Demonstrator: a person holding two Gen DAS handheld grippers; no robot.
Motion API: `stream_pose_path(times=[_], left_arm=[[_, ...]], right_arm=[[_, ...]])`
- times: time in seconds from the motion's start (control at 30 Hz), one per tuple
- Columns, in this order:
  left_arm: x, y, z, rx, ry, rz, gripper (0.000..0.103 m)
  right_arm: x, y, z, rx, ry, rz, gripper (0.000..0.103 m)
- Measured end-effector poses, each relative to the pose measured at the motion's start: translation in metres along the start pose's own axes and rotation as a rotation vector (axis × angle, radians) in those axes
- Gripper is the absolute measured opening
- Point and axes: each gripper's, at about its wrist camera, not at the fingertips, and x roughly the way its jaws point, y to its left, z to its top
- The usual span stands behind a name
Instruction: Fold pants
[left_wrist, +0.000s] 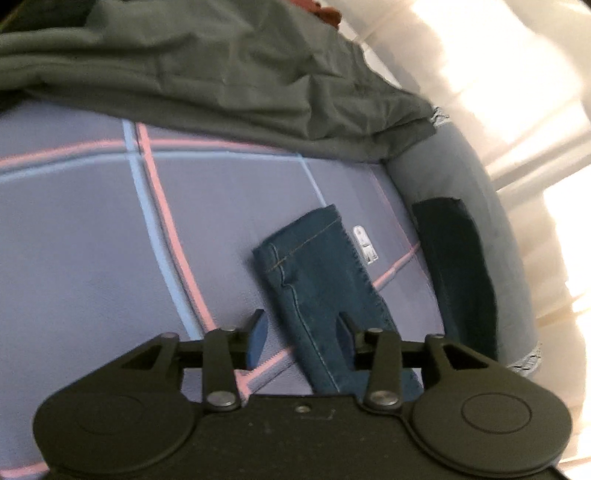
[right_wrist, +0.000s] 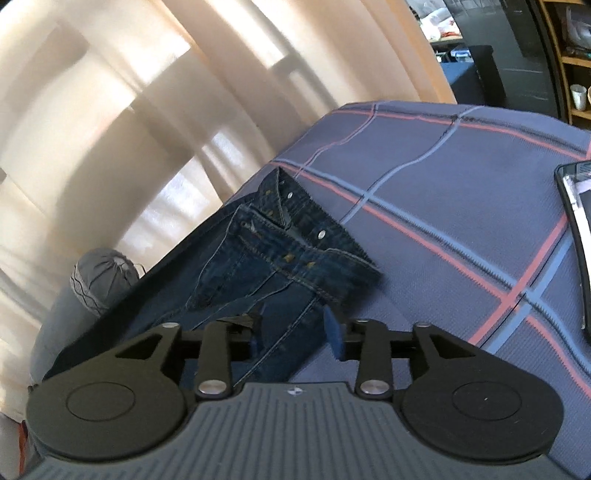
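Two grippers, left gripper (left_wrist: 301, 334) and right gripper (right_wrist: 293, 330), hover wide apart and empty over the jeans (right_wrist: 266, 254), which lie stretched along the bed (right_wrist: 443, 177) edge, waistband rumpled; folding looks barely begun, every fold remaining.

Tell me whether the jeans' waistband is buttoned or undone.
Undone. In the right wrist view the jeans lie on the plaid cover with the fly spread apart, its metal button bare and unfastened.
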Motion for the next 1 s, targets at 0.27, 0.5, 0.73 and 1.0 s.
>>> stream_pose_path(times=[0.27, 0.5, 0.73, 1.0], left_arm=[[0.017, -0.014, -0.001, -0.009, -0.058, -0.014, 0.103], [0.012, -0.001, -0.009, -0.041, -0.084, -0.049, 0.103], [0.026, -0.022, -0.011, -0.031, -0.115, -0.027, 0.103], [0.020, -0.011, -0.008, -0.112, -0.135, 0.038, 0.056]], right_arm=[[0.019, 0.000, -0.015, 0.051, 0.022, 0.014, 0.073], [0.019, -0.007, -0.018, 0.108, 0.015, 0.059, 0.068], [0.037, 0.003, -0.016, 0.126, -0.028, 0.044, 0.070], [0.036, 0.003, -0.012, 0.159, -0.022, 0.016, 0.008]])
